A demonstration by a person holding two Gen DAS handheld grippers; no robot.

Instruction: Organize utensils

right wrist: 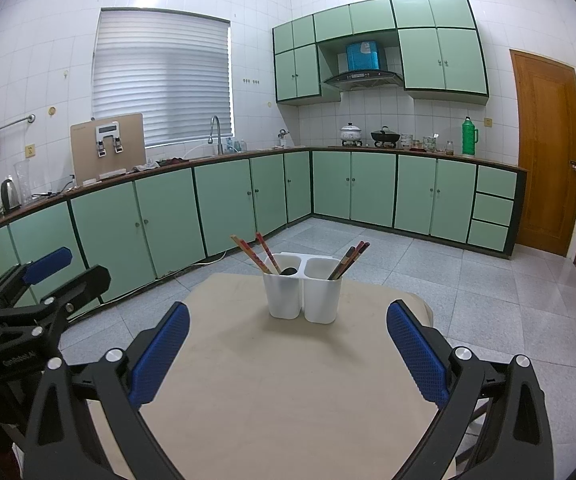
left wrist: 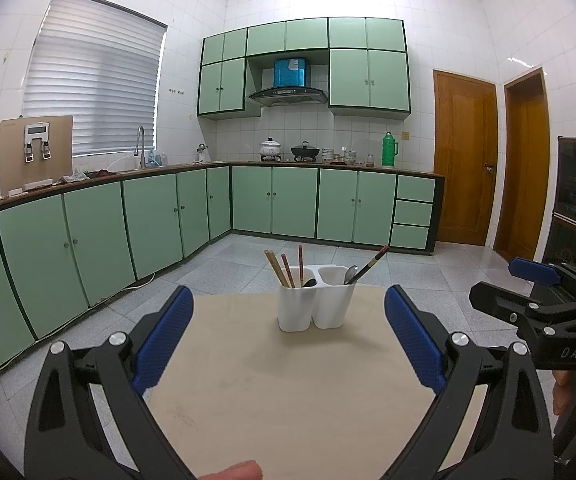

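Holder: a white two-compartment utensil holder [left wrist: 315, 300] stands upright on the far half of the beige table [left wrist: 288, 392], at twelve o'clock from both grippers and well apart from them
Left compartment: light and red chopsticks [left wrist: 283, 268] lean toward eleven o'clock; a dark spoon [left wrist: 309, 282] rests at its inner rim
Right compartment: a metal spoon [left wrist: 351, 274] and dark chopsticks [left wrist: 370, 265] lean toward one o'clock
Left gripper [left wrist: 288, 344]: blue fingers [left wrist: 163, 340] spread wide, nothing between them; a fingertip shows at six o'clock in its view
Right gripper [right wrist: 288, 350]: blue pads [right wrist: 418, 354] wide apart and empty; its body, seen from the left wrist at three o'clock, reads "DAS"
Writing: the left gripper's body, at nine o'clock in the right view, bears small lettering too blurred to read
Surroundings: green cabinets [right wrist: 223, 196] along the counter; green thermos [right wrist: 468, 136] at one o'clock; wooden door [right wrist: 548, 152] at two o'clock
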